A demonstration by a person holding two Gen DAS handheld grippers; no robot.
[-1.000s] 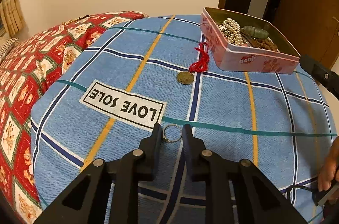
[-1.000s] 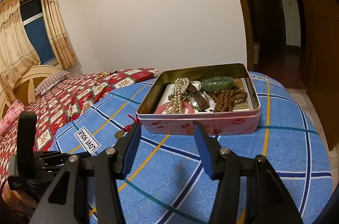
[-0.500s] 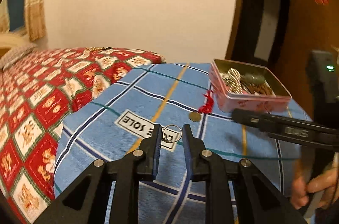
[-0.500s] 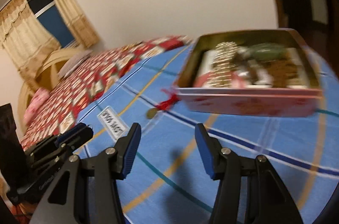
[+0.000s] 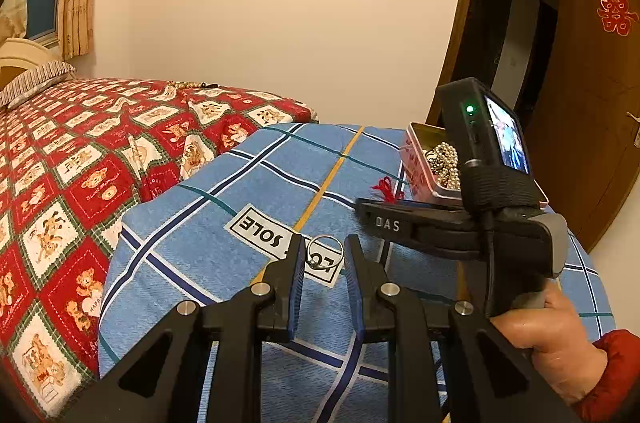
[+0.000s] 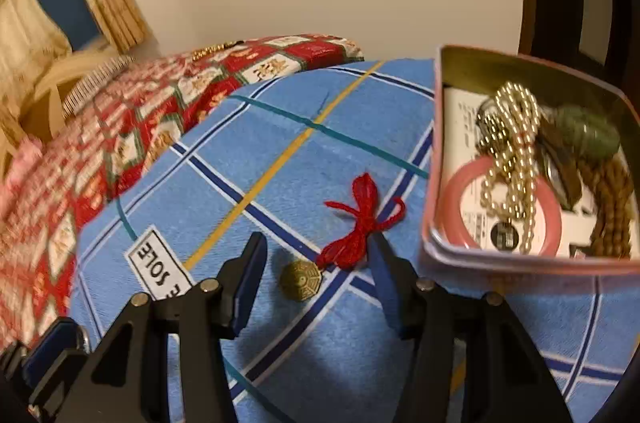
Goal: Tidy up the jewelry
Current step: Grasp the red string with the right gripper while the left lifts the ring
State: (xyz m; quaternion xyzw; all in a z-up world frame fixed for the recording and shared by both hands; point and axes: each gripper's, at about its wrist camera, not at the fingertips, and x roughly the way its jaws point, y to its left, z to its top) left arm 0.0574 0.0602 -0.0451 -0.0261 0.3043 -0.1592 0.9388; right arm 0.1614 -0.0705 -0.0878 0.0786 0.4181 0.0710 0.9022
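- The left gripper (image 5: 324,255), at lower centre of its own view, is clenched on a thin silver ring (image 5: 325,252), which stands between the narrow jaws, lifted above the blue plaid cover (image 5: 224,255).
- The right gripper (image 6: 316,263), at lower centre of its view, has jaws closing, not yet pressing on anything; the bronze octagonal pendant (image 6: 300,280) lies on the cover between them.
- The pendant's red cord (image 6: 362,219) trails up and right, just beside the right finger.
- The pink tin (image 6: 434,159) sits at the right of the frame, holding a pearl strand (image 6: 512,143), a pink bangle (image 6: 452,207), brown beads (image 6: 612,207) and a green stone piece (image 6: 588,131).
- In the left wrist view a hand (image 5: 548,335) at lower right grips the right gripper's handle.
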